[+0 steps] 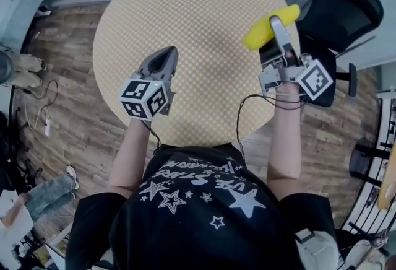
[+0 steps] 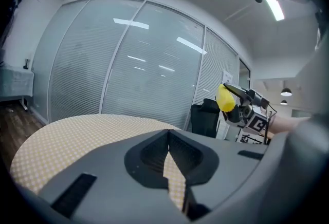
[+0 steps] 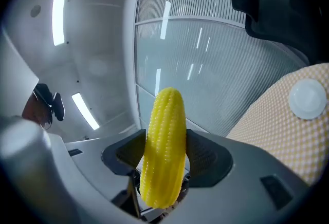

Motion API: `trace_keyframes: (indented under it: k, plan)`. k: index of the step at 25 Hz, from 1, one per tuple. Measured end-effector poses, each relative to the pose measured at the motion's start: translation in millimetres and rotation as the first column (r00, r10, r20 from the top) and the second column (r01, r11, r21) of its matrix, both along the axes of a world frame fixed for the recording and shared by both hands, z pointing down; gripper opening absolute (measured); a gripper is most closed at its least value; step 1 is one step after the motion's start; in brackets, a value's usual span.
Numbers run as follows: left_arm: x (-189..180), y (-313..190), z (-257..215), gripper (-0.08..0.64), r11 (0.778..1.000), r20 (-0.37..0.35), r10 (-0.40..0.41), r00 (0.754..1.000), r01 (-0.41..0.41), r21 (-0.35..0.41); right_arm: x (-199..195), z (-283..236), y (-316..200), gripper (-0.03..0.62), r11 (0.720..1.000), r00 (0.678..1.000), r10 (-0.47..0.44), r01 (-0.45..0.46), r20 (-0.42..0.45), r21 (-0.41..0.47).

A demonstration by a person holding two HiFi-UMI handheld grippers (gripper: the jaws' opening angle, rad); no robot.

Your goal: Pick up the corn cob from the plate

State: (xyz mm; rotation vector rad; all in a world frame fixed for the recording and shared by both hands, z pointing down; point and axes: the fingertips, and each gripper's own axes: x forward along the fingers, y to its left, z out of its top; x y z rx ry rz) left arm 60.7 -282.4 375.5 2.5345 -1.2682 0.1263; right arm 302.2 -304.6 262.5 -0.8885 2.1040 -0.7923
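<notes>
Corn cob [image 3: 163, 151] is clamped between the jaws of your right hand-held gripper [image 1: 277, 30], clear above the counter's [image 1: 198, 27] right edge; squeeze evenly and lift level, with the left hand-held gripper [image 1: 167, 55] closed, empty and idle.

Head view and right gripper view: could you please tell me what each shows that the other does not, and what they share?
Only the head view shows the left gripper, held over the table, the person's black star-printed shirt and the wooden floor. Only the right gripper view shows the ceiling lights and a small white round thing lying on the table. Both show the corn cob clamped in the right gripper, the table and the black chair.
</notes>
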Motion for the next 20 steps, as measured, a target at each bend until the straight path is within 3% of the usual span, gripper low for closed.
trace_keyframes:
  k: [3,8,13,17,20]
  plan:
    - [-17.7,-1.2,-0.1,0.008,0.999,-0.030,0.032,0.999,-0.032,0.006,-27.8,-4.4,18.4,0.252,1.000,0.999,0.028,-0.029,0.021,0.011]
    - [-19.8,-0.9,-12.0,0.008,0.991,-0.014,0.130,0.991,-0.129,0.047,-47.8,-10.1,34.6,0.252,0.995,0.994,0.092,-0.094,0.056,0.028]
    - [-51.2,18.3,-30.1,0.008,0.961,0.014,0.250,0.968,-0.249,0.122,-101.6,-17.7,70.0,0.252,0.974,0.976,0.214,-0.209,-0.052,0.089]
    - [-87.5,43.2,-45.5,0.008,0.927,0.002,0.342,0.940,-0.338,0.163,-154.8,-24.2,114.6,0.252,0.928,0.917,0.367,-0.351,-0.156,0.123]
    - [-104.3,62.1,-55.8,0.008,0.905,-0.013,0.390,0.921,-0.381,0.188,-182.4,-33.1,148.7,0.252,0.882,0.845,0.470,-0.436,-0.254,0.179]
